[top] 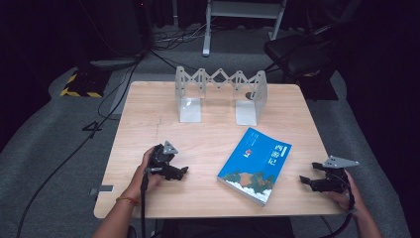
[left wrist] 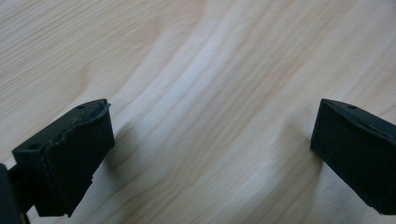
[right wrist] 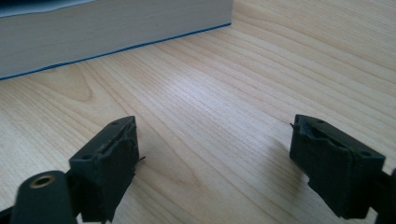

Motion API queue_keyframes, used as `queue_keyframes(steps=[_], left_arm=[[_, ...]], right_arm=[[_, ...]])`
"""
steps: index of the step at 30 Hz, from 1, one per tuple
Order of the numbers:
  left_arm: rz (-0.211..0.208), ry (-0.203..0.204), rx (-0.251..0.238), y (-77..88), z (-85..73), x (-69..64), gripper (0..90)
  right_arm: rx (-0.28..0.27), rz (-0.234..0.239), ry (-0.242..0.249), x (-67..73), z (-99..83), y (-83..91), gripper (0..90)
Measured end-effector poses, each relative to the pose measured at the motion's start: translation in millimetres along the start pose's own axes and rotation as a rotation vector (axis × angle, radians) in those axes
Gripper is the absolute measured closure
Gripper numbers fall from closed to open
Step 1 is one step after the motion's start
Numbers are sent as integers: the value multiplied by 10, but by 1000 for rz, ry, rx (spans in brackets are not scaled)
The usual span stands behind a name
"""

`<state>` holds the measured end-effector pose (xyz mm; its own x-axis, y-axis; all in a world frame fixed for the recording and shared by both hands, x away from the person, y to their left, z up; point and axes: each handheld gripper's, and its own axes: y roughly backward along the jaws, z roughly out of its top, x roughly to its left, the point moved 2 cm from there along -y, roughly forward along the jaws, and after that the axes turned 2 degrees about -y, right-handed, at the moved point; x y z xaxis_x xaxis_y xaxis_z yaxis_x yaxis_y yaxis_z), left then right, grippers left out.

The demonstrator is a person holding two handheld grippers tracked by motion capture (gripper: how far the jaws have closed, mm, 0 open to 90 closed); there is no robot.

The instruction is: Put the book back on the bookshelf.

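Left gripper (top: 184, 171): held low over the near left part of the table (top: 208, 134), pointing toward the book; its 2 jaws stand wide apart with nothing between them. In the left gripper view (left wrist: 212, 140) only bare wood lies between the jaws.
Left hand (top: 148, 171): wrapped around the gripper's handle, with a cable trailing off the near edge of the table.
Rack (top: 221, 94): a grey metal stand with 2 upright end plates joined by a zigzag lattice, at the far middle of the table, well apart from both grippers.
Book (top: 255, 165): blue cover, lying flat and turned at an angle, right of the table's middle, between the 2 grippers and touching neither.
Right gripper (top: 303, 180): near the table's near right corner, pointing toward the book; 2 jaws spread wide, gripping nothing. In the right gripper view (right wrist: 215, 154) the book's page edge (right wrist: 112, 32) lies ahead of the jaws, apart from them.
Right hand (top: 346, 191): holding the gripper's handle at the table's right edge.
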<state>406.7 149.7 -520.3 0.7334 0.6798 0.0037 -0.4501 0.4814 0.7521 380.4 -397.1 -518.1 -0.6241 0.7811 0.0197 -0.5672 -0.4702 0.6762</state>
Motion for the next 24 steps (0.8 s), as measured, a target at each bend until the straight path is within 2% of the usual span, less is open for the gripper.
queue_keyframes(steps=[1, 3, 4, 5, 7, 9, 11, 14, 17, 18, 21, 22, 24], left_arm=[[-25, -29, 1, -20, 23, -52, 0], [-52, -62, -1, -49, 57, -165, 0], [-86, -99, 0, -67, 81, -302, 0], [-86, -99, 0, -67, 81, -302, 0], [-102, -123, -1, -84, 101, -427, 1], [-113, -133, 0, -95, 115, -491, 1], [-113, -133, -4, -105, 122, -510, 0], [-113, -128, 1, -110, 131, -517, 0], [-117, -135, -1, -121, 144, -517, 0], [-119, -137, -1, -123, 146, -515, 0], [-114, -133, 1, -127, 152, -515, 0], [-111, -128, -1, -129, 154, -520, 0], [-107, -124, -6, -135, 154, -524, 0]], right_arm=[[2, 0, 1, 0, 0, 0, 150], [0, -5, 2, 3, 0, 1, 150], [2, -5, 3, 9, 2, 0, 149], [2, -5, 3, 9, 2, 0, 149], [-3, -9, 9, 19, 1, 2, 149], [-8, -21, 27, 31, 2, 5, 146], [-17, -34, 56, 65, 7, 6, 148], [-4, 18, 72, 67, 15, 1, 155], [5, 16, 82, 85, 63, -32, 174], [7, 15, 91, 99, 88, -45, 214], [12, 22, 98, 135, 155, -106, 220], [21, 37, 108, 161, 207, -147, 235], [33, 32, 135, 217, 331, -202, 235]])
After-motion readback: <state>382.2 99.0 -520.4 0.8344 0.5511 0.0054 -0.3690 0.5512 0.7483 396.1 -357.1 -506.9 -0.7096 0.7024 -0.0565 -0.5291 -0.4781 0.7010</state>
